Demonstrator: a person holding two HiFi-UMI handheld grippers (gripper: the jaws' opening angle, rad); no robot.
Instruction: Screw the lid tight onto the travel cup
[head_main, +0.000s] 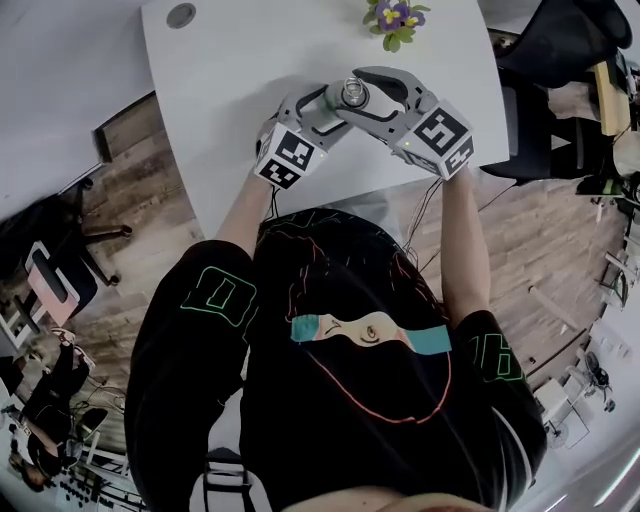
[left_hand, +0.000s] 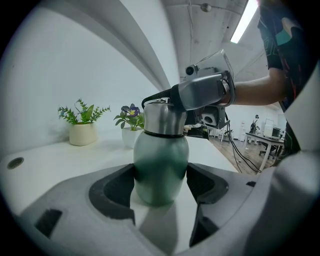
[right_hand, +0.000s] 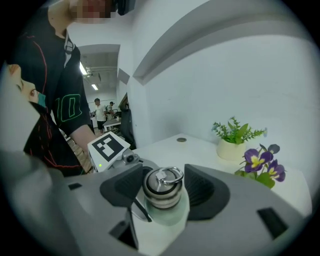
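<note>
A travel cup with a pale green body (left_hand: 161, 165) and a steel lid (left_hand: 162, 117) stands on the white table (head_main: 250, 60). My left gripper (left_hand: 161, 186) is shut on the green body, both dark pads pressed against its sides. From the other side my right gripper (right_hand: 162, 186) reaches over the cup top. Its jaws stand on either side of the ringed steel lid (right_hand: 163, 187), and a thin gap shows at the right pad. In the head view both grippers, left (head_main: 335, 110) and right (head_main: 356, 88), meet at the lid (head_main: 353, 94) near the table's front edge.
A pot of purple flowers (head_main: 395, 18) (right_hand: 260, 164) stands just behind the cup. A cream pot with a green plant (left_hand: 83, 131) stands further back by the wall. A round cable grommet (head_main: 181, 14) sits in the far corner. Office chairs (head_main: 565, 40) stand off to the right.
</note>
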